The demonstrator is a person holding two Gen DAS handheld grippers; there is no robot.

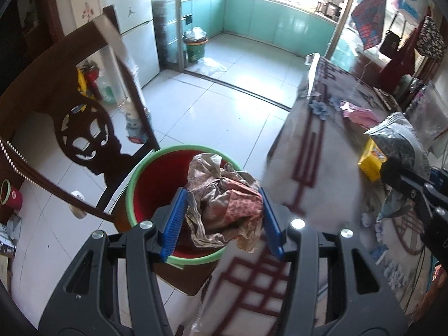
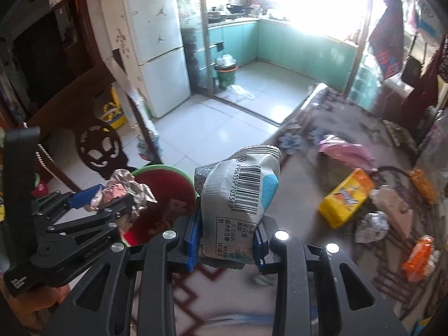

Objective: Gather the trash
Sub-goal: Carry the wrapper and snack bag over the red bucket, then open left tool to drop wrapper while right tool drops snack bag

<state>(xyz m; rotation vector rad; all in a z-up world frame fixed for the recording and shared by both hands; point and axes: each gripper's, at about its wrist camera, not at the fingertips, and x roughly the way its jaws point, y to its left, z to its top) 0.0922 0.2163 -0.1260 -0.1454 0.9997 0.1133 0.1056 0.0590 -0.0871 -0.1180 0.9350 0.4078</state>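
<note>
Right wrist view: silver packet clamped in right gripper, lower edge hidden; left gripper around crumpled wrapper.

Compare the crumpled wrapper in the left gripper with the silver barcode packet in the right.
The crumpled brownish foil wrapper is balled up and unreadable; the silver barcode snack packet stands upright, its print legible. The wrapper hangs over the red, green-rimmed bucket; the packet looks short of it. Both are clamped.

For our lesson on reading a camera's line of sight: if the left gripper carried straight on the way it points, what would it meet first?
Most likely the red bin. The left gripper holds a crumpled wrapper over the bin's open mouth, though depth is hard to judge.
</note>
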